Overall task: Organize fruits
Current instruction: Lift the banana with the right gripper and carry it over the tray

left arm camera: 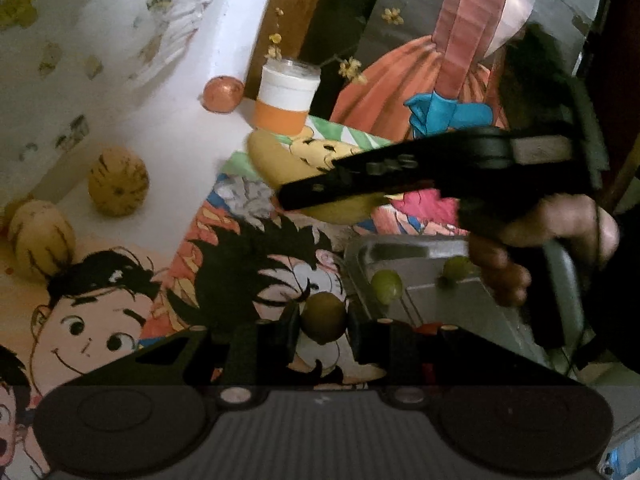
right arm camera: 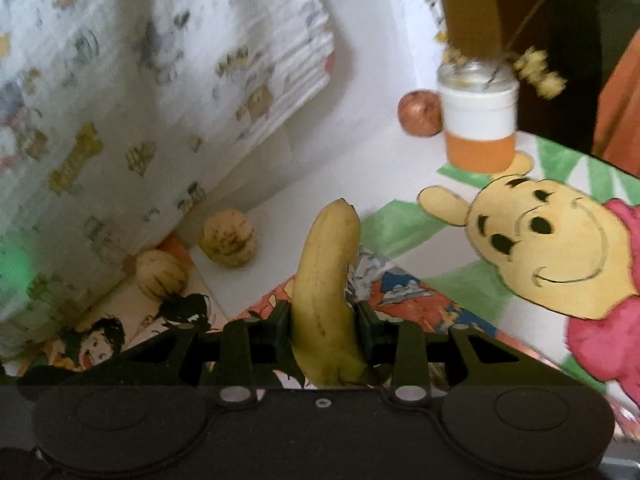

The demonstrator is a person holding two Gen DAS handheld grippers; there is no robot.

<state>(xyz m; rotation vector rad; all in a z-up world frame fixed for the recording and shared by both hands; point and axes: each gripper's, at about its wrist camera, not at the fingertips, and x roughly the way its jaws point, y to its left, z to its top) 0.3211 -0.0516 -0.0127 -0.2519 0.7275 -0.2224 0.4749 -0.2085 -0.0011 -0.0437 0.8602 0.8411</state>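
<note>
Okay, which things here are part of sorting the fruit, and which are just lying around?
Job: banana in right gripper; small green fruit in left gripper; metal tray with two green fruits; striped yellow fruits; reddish round fruit.
Lying about: orange-and-white jar; cartoon mats.

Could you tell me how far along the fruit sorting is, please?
Two grapes already sit in the metal tray. In hand: the left gripper holds a small green fruit, the right gripper a banana. Two striped melons and an orange fruit remain.

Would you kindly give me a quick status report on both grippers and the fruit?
Left gripper shut on a small green fruit. Right gripper shut on the banana. Two grapes in the metal tray. Nothing in the way.
</note>
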